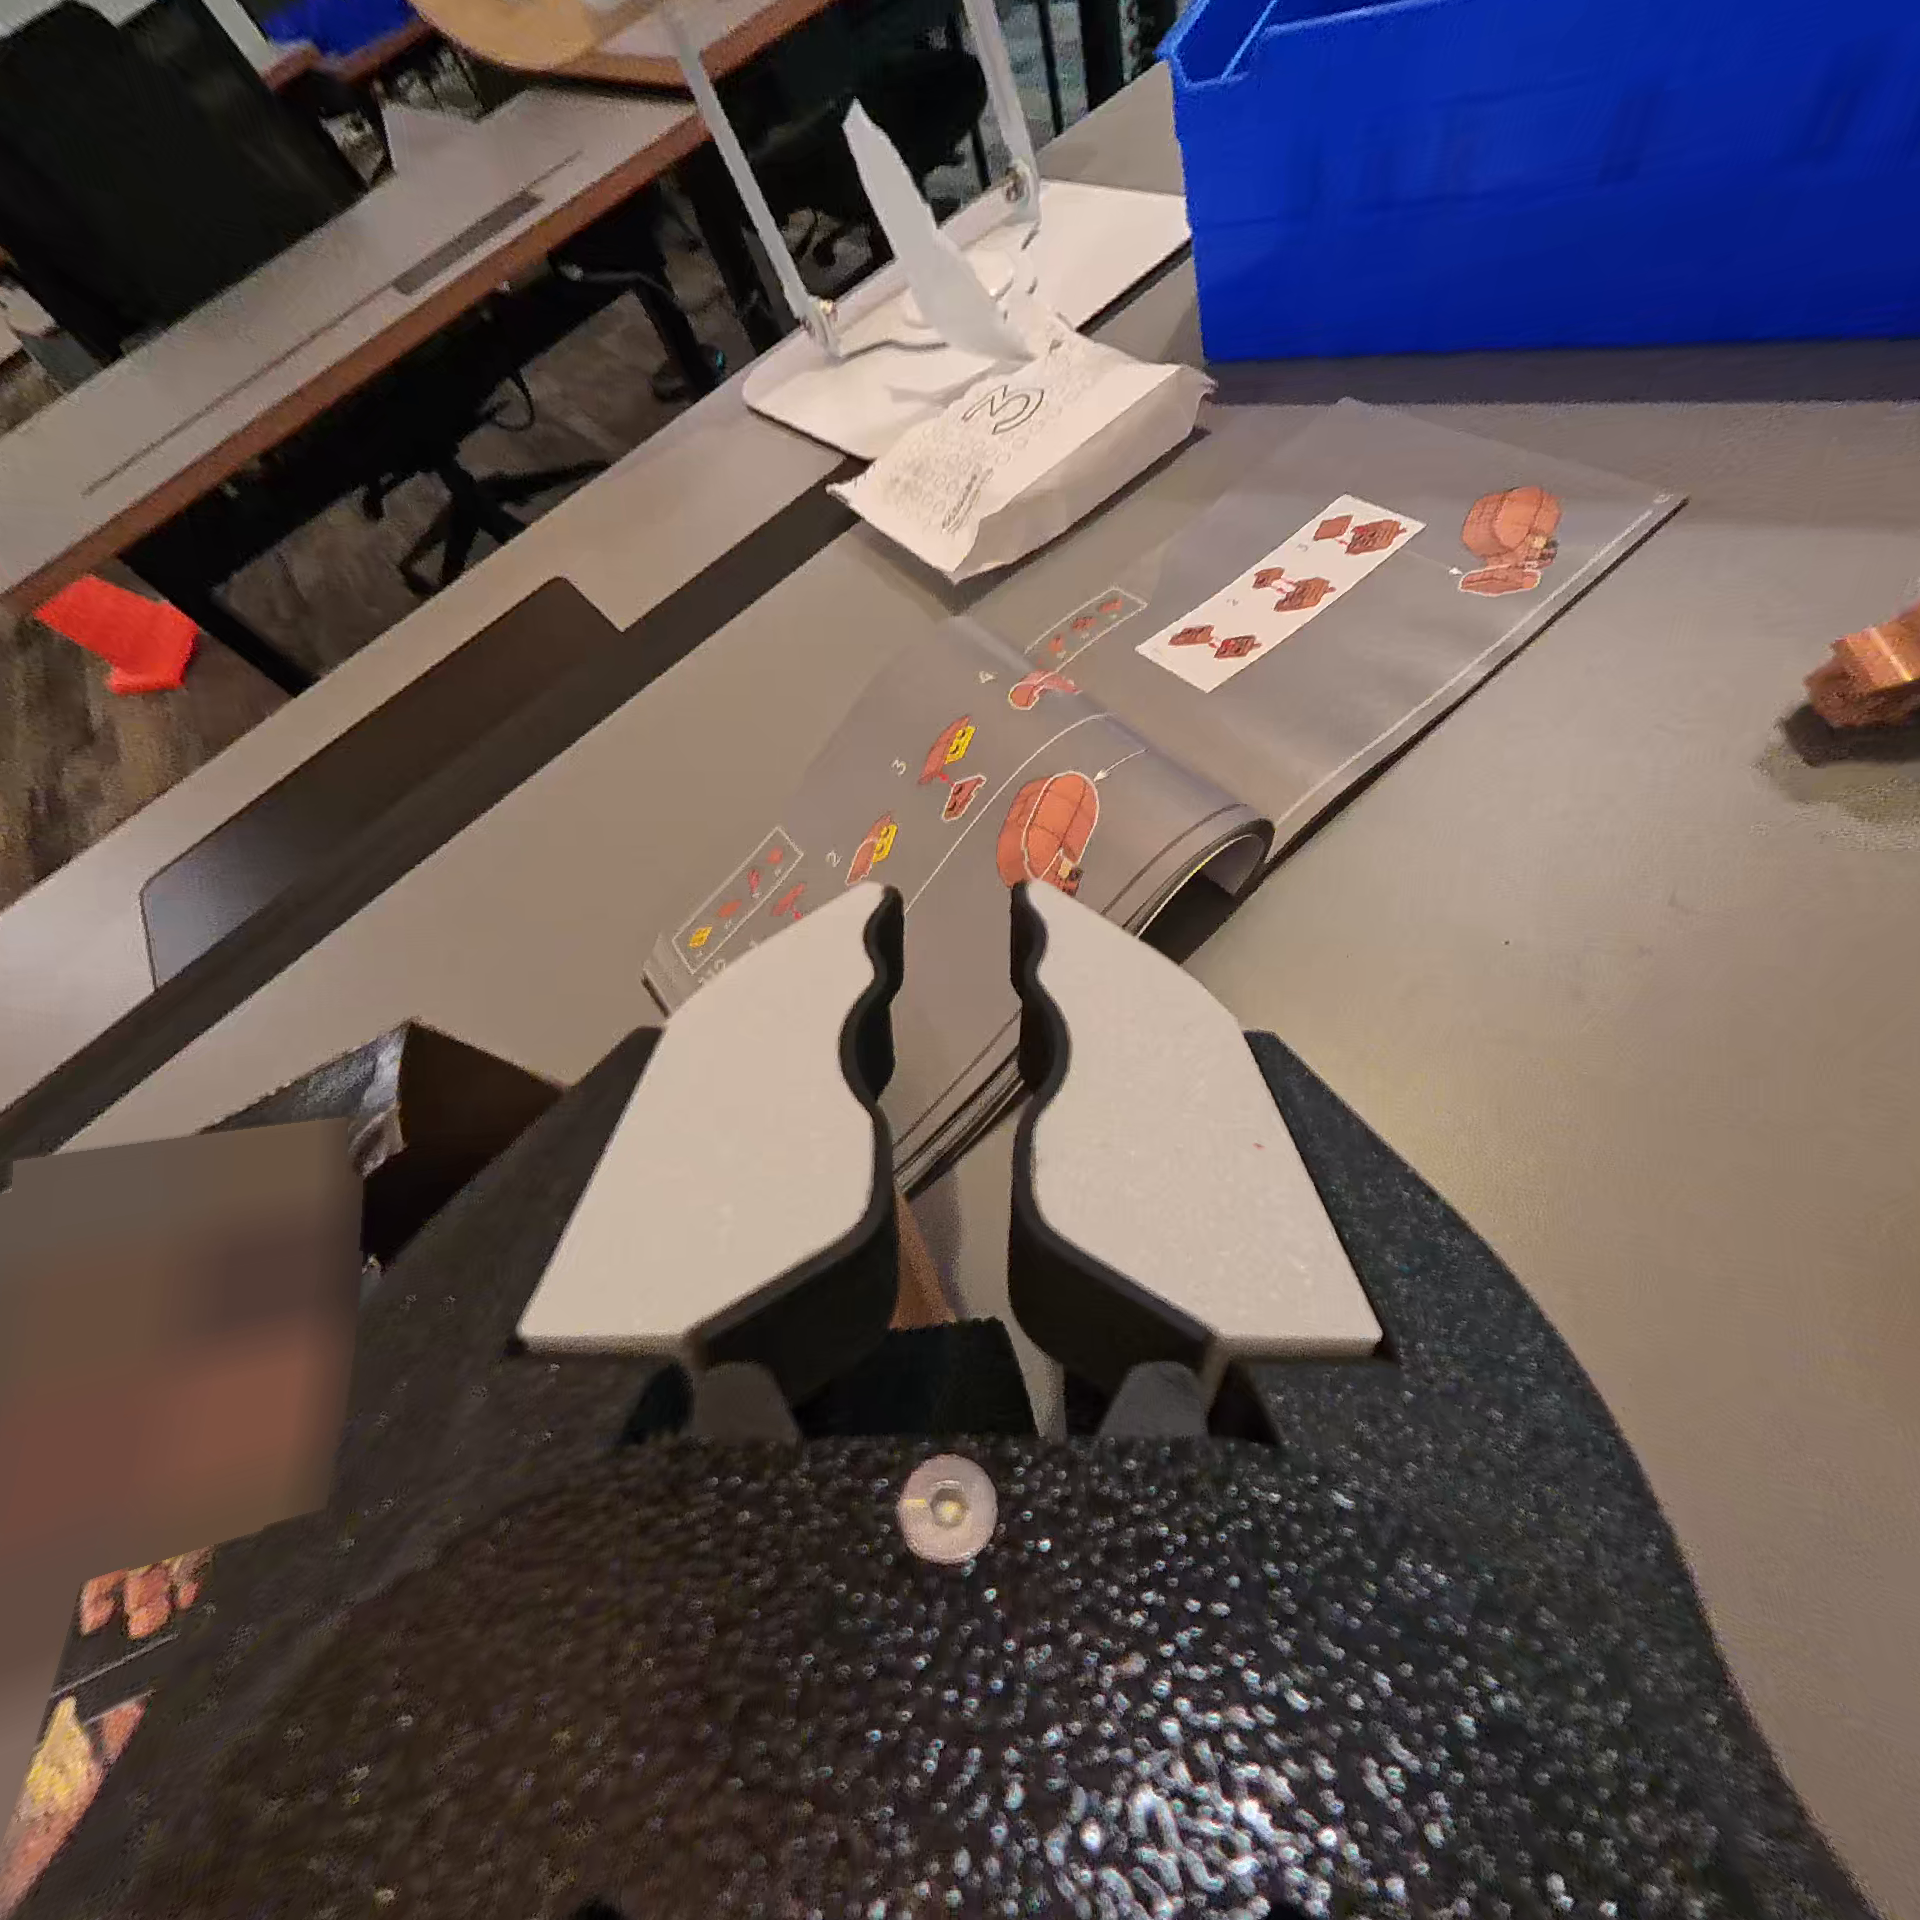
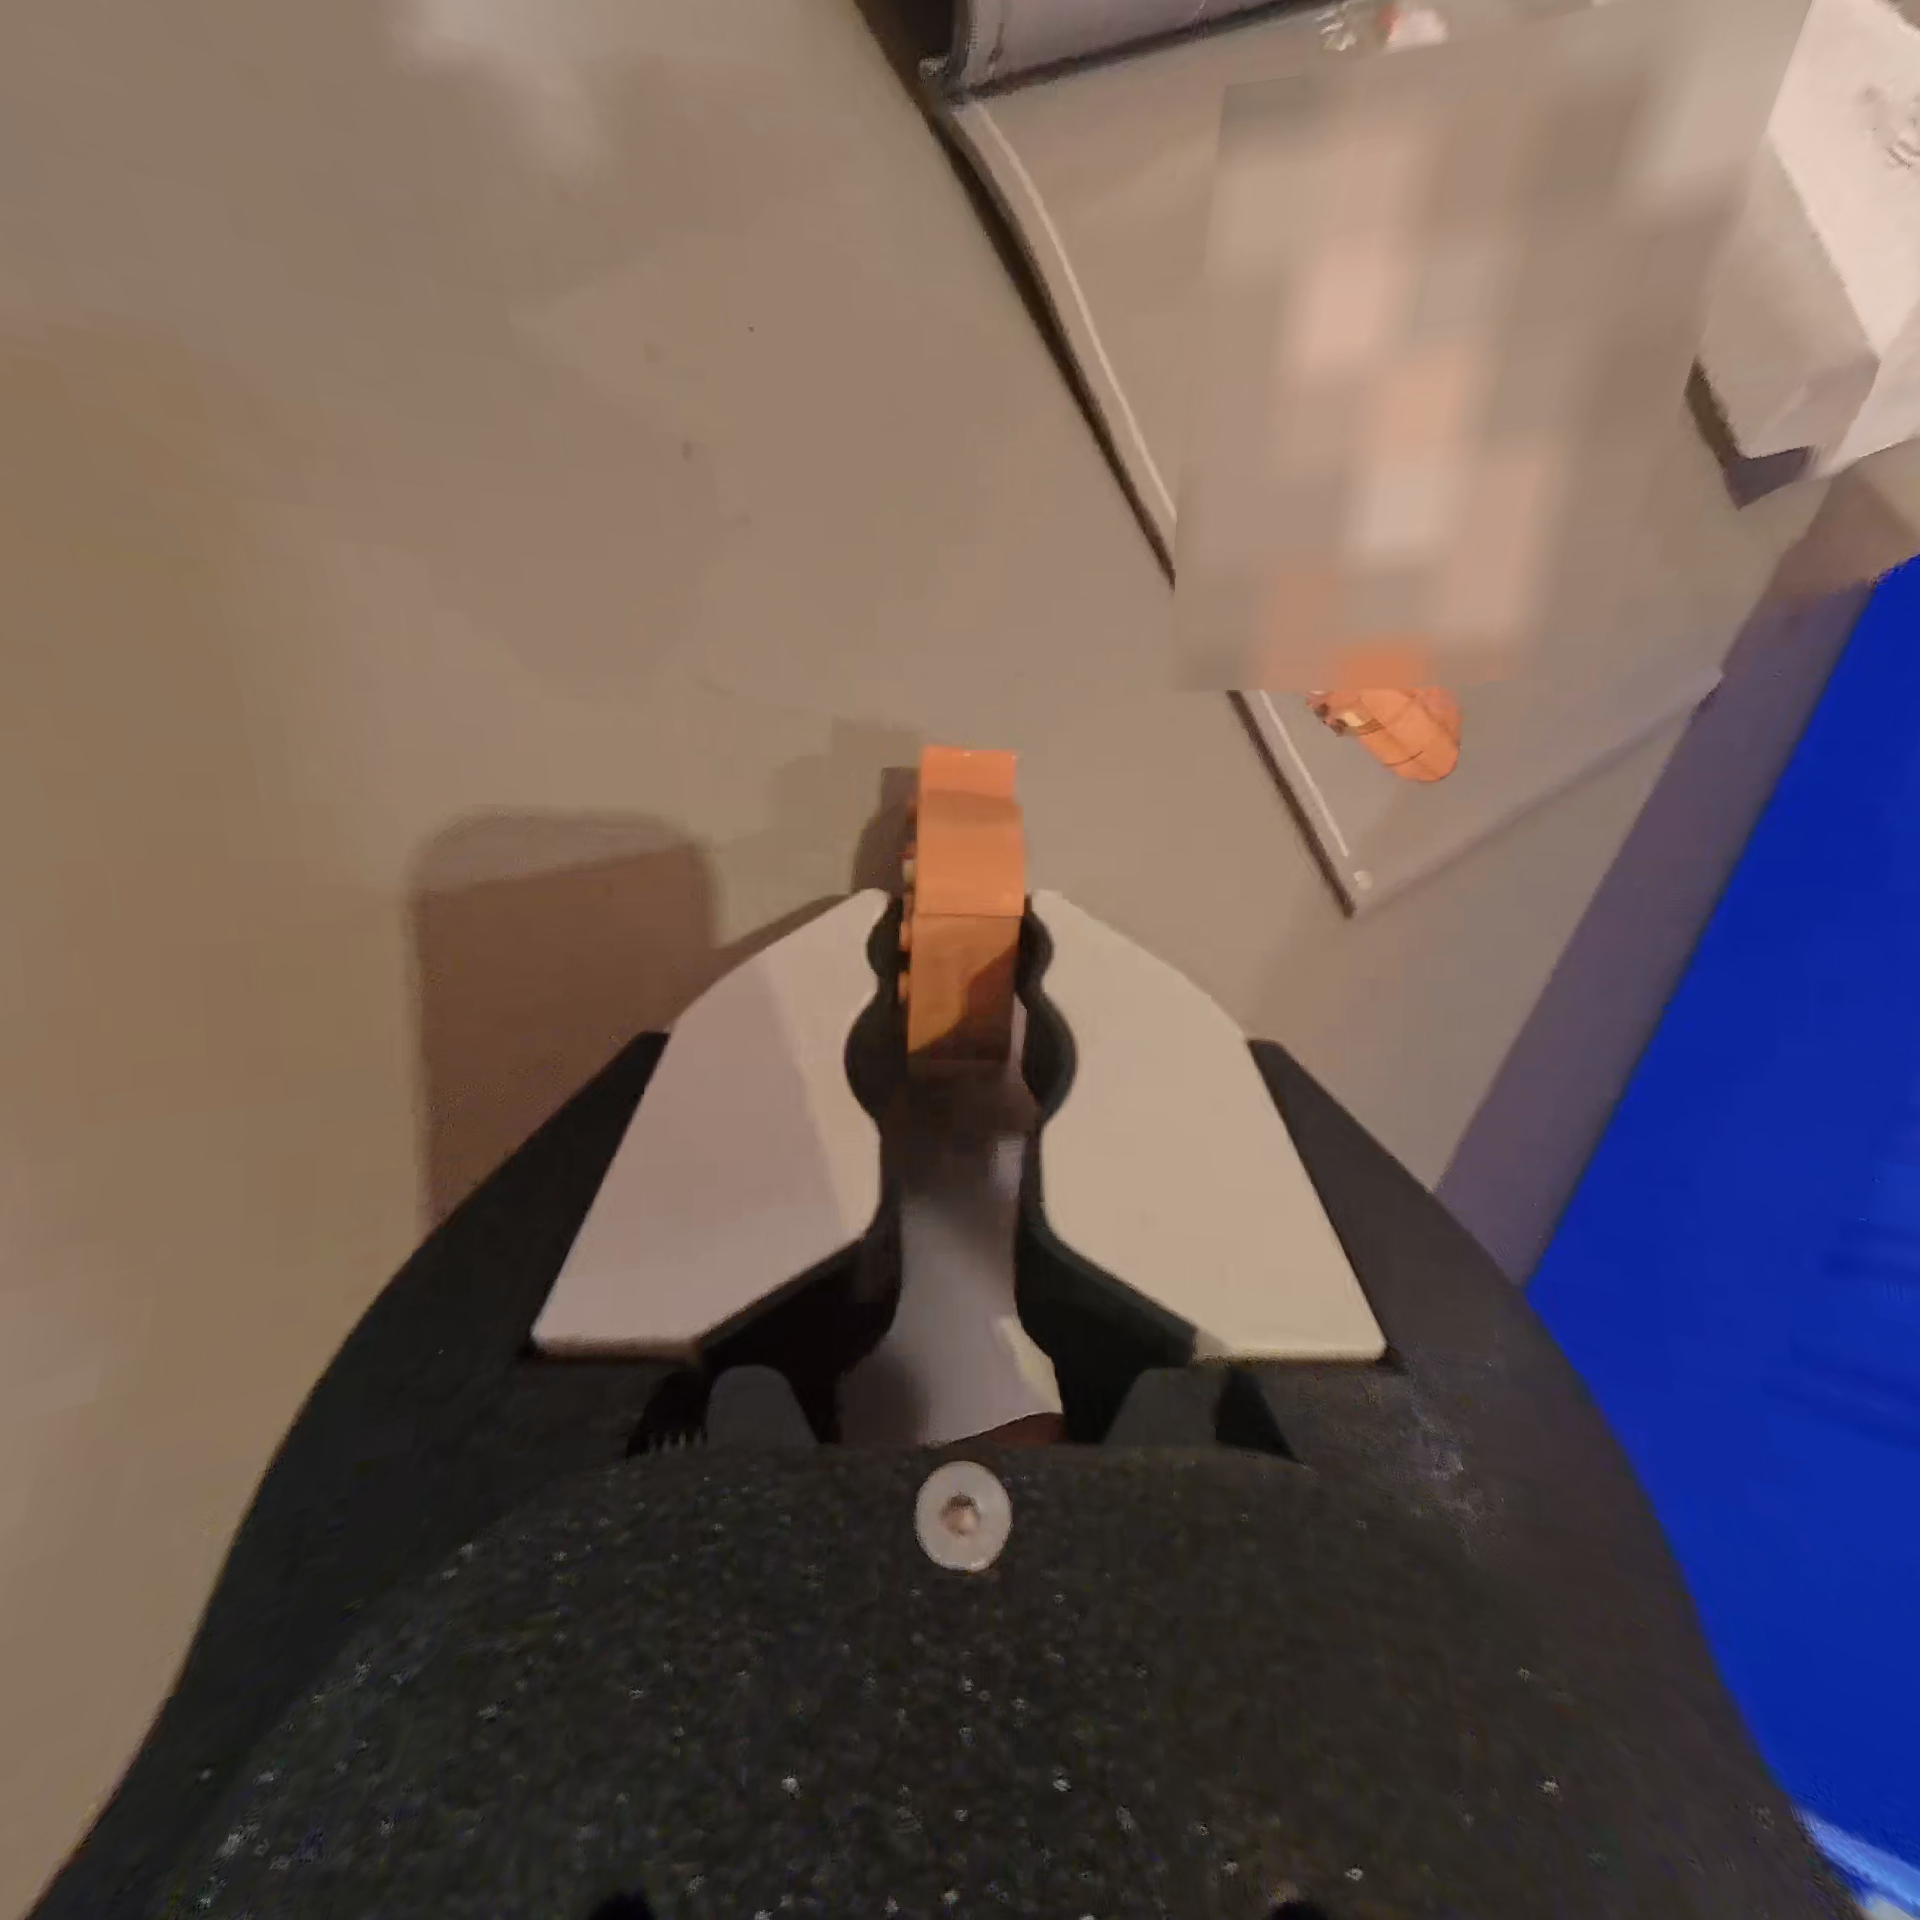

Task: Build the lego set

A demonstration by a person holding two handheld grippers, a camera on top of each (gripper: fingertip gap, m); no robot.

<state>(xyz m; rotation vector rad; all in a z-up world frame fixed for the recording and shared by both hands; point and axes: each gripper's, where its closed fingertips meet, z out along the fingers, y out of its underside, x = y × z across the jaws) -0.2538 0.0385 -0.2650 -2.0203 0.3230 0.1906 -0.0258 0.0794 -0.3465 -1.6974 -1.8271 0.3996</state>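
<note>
The wide grey desk (image 1: 1558, 1091) carries a tall blue plastic bin (image 1: 1558, 177) at its far edge. In front of it an open grey instruction booklet with brick-build pictures (image 1: 1195, 665) lies flat, one page curling up near the middle, and a white printed paper bag (image 1: 1029, 457) rests on the booklet's far corner.

The left gripper (image 1: 956, 904) hangs just above the booklet's near page with its jaws apart and nothing between them. The right gripper (image 2: 961, 914) is closed on a small orange-brown block-built piece (image 2: 961, 904), black pads pressing both flanks, held over bare desk near the booklet's edge.

The piece juts well past the fingertips — a knock against the desk could lever it loose or split it. The curled page could catch the left gripper's fingers (image 1: 779, 1039) if they drop lower — dragging the booklet.
</note>
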